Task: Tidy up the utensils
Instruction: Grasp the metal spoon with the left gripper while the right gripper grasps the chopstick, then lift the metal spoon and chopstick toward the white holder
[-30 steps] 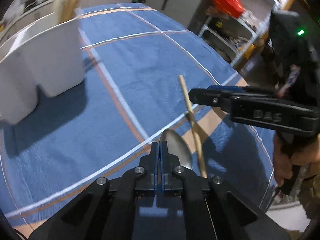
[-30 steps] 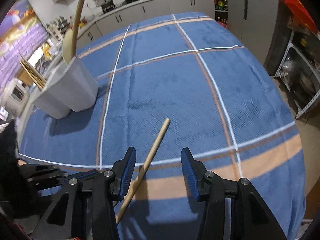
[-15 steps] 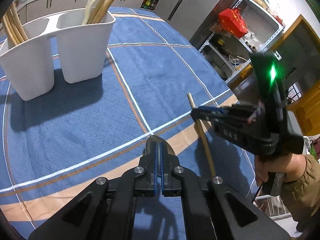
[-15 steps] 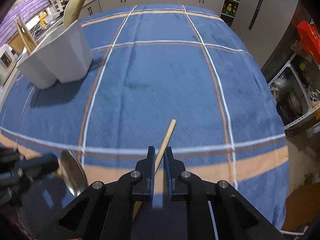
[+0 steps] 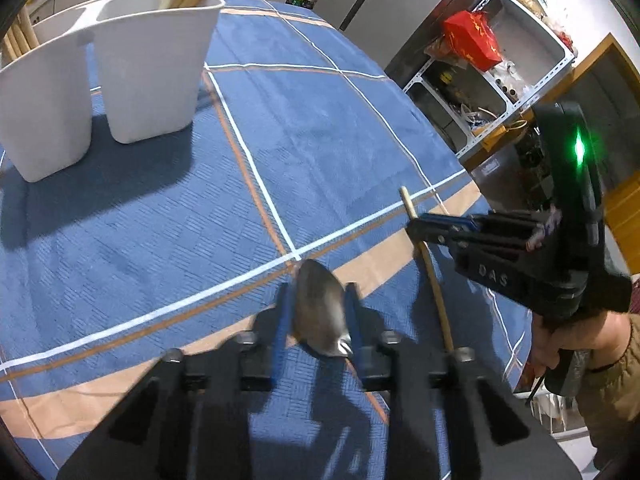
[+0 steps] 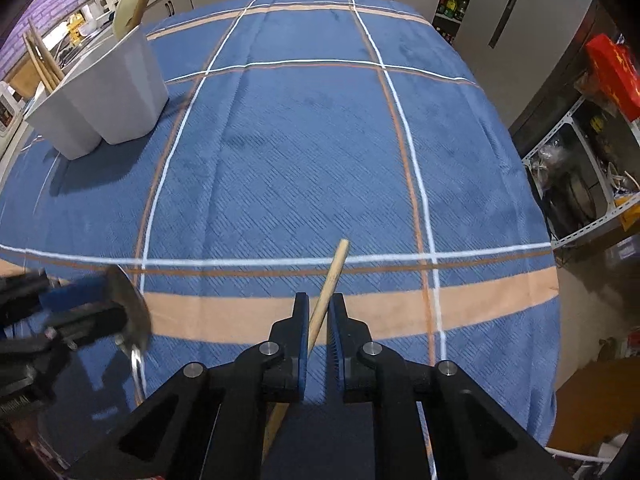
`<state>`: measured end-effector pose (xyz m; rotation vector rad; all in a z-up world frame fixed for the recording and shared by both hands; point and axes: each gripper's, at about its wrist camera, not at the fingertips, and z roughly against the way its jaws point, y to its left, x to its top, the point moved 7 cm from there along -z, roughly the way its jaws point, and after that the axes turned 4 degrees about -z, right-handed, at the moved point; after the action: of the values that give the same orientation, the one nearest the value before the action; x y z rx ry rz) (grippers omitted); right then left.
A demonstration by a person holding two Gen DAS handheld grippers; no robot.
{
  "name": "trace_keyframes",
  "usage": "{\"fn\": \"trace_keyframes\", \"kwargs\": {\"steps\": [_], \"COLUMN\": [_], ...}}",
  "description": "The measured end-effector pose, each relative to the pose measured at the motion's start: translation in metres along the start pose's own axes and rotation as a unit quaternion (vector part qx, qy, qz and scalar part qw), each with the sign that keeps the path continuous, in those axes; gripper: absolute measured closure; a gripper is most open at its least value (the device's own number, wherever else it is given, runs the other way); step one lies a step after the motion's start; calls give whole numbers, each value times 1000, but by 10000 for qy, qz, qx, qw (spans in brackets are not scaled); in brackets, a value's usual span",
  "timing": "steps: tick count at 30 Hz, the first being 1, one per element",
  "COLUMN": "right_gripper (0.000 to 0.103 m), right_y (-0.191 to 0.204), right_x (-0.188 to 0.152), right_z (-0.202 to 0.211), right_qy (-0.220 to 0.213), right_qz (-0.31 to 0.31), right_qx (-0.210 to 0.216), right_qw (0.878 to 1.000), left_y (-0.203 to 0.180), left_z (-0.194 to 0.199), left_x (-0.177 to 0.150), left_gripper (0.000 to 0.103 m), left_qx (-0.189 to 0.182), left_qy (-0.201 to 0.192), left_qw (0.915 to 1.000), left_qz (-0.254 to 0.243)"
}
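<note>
**Both grippers low over the blue cloth, a utensil in each**

Fingers of the left gripper (image 5: 316, 312) sit either side of a metal spoon's (image 5: 320, 316) bowl, and its jaws are opening; blur hides whether the pads still press, though the bowl lies between them above the cloth. Off to that gripper's right, the right gripper (image 6: 319, 316) has its fingers clenched on a wooden stick (image 6: 326, 300), which pokes out just past the fingertips and slants down behind them. A hand (image 5: 576, 340) in a brown sleeve holds that gripper's handle at the table's near edge. Under both tools lies the blue checked tablecloth (image 6: 300, 140), an orange band crossing just beyond the fingertips. Well ahead of the fingers and to their left stands a white two-compartment utensil holder (image 6: 104, 96); wooden utensils (image 6: 138, 4) lean out of its right compartment, and thin sticks rise from the left one.
</note>
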<state>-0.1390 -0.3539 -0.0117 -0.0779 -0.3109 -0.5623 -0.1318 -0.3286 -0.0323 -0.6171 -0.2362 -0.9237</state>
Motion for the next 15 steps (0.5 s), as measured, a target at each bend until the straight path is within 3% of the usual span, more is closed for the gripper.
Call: {"fn": "trace_keyframes", "kwargs": {"steps": [1, 8, 15], "right_gripper": [91, 97, 97], "right_y": [2, 13, 14], "right_x": [2, 0, -12], "right_z": [-1, 4, 44], "right_qy": [5, -165, -843], "right_qz": [-27, -168, -272], "right_qx": [22, 459, 696], "right_qw": [10000, 9987, 9936], "left_y": [-1, -7, -8], "left_z": [-3, 19, 61], "left_x": [-1, -1, -2], "left_gripper": [99, 101, 102], "left_qx": [-8, 175, 494], "left_qy": [30, -365, -815], "left_qw": [10000, 9990, 9953], "left_qz": [15, 164, 172]}}
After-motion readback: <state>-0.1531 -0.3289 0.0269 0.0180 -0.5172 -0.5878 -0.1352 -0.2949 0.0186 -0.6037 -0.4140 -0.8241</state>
